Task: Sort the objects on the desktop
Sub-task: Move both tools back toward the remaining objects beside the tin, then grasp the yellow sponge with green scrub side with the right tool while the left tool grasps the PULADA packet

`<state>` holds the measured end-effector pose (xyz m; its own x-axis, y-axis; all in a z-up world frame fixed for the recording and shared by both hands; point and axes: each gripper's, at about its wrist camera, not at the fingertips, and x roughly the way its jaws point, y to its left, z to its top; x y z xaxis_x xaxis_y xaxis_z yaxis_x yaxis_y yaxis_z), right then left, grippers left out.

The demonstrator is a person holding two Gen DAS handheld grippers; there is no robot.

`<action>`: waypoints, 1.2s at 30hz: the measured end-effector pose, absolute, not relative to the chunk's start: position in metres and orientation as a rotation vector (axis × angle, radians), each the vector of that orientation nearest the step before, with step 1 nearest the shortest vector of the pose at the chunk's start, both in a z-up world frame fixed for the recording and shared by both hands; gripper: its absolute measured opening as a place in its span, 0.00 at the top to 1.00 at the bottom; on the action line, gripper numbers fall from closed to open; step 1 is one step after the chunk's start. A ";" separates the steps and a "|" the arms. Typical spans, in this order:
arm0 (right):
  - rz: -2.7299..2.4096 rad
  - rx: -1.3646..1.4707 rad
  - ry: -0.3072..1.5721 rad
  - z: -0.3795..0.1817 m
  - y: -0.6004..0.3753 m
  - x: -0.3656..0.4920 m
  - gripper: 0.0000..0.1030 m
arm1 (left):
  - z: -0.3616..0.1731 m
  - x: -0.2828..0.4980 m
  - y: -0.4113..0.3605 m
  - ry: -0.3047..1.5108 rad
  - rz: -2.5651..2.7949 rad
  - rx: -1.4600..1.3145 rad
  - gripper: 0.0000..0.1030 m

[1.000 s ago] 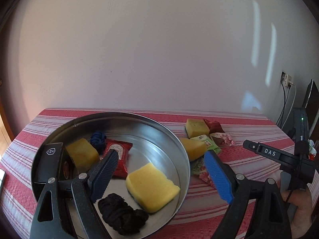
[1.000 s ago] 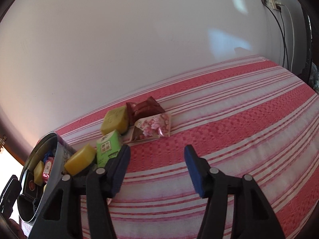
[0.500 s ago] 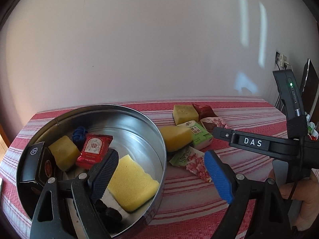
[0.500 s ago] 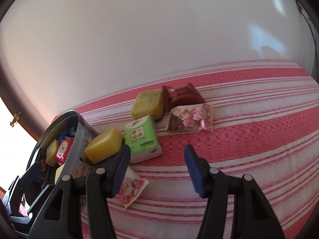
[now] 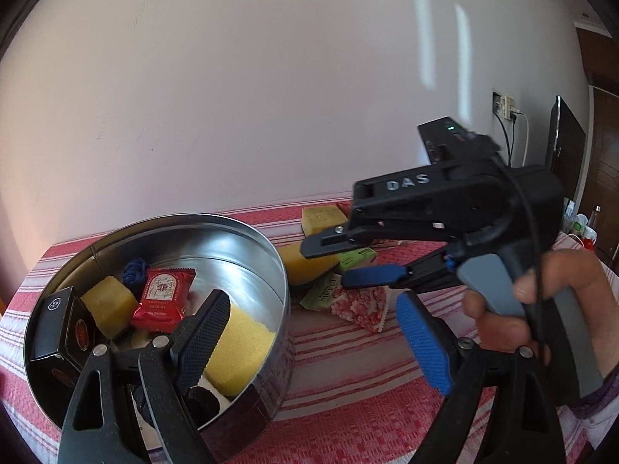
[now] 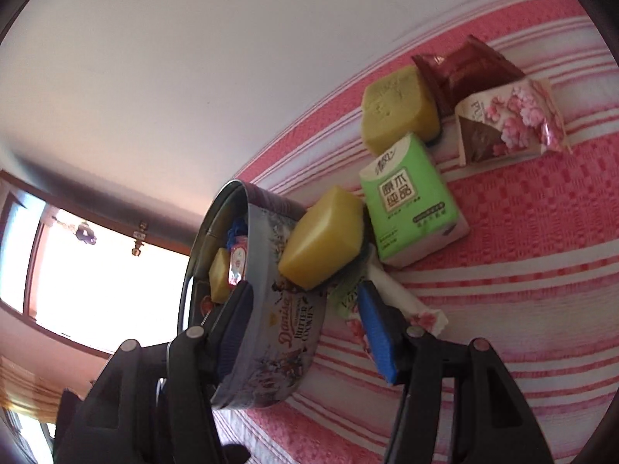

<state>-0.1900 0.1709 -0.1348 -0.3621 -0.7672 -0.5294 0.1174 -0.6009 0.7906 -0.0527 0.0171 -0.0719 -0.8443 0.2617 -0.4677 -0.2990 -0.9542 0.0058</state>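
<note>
A round metal cookie tin (image 5: 271, 270) stands at the left and holds yellow sponges (image 5: 240, 352), a red packet (image 5: 162, 297), a black box (image 5: 54, 328) and dark hair ties. My left gripper (image 5: 309, 340) is open and empty, one finger over the tin, the other outside its wall. Beside the tin lie a yellow sponge (image 6: 325, 239), a green tissue pack (image 6: 410, 201) and a pink flowered packet (image 5: 359, 303). My right gripper (image 6: 307, 332) is open and empty just above them, the tin's wall (image 6: 278, 332) showing between its fingers. In the left wrist view the right gripper (image 5: 336, 259) hovers over that sponge.
Farther back on the red striped cloth (image 6: 522, 270) lie an olive sponge (image 6: 398, 104), a dark red packet (image 6: 468, 65) and a flowered packet (image 6: 510, 120). A white wall (image 5: 271, 96) stands close behind the table. A person's hand (image 5: 541, 309) holds the right gripper.
My right gripper swung left and down towards the tin and the items beside it, coming into the left wrist view. The left gripper drifted, so the tin sits further left.
</note>
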 end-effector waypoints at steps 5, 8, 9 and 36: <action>-1.928 1.307 -1.014 -0.147 0.157 -0.215 0.44 | -0.072 -0.048 0.013 0.104 2.760 -0.695 0.13; -1.945 1.346 -1.036 -0.152 0.150 -0.227 0.45 | -0.073 -0.046 0.005 0.086 2.767 -0.717 0.13; -1.946 1.350 -1.041 -0.153 0.148 -0.229 0.44 | -0.074 -0.047 0.003 0.077 2.769 -0.723 0.13; -2.803 0.686 -0.727 -0.061 0.254 -0.146 0.70 | -0.115 -0.137 0.124 0.491 2.612 -1.100 0.13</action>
<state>-0.1464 0.2537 -0.0614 -0.8807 -0.2676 -0.3908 0.0440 -0.8678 0.4950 -0.1372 0.1235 -0.1149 -0.6780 0.1094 -0.7268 -0.3661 -0.9078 0.2048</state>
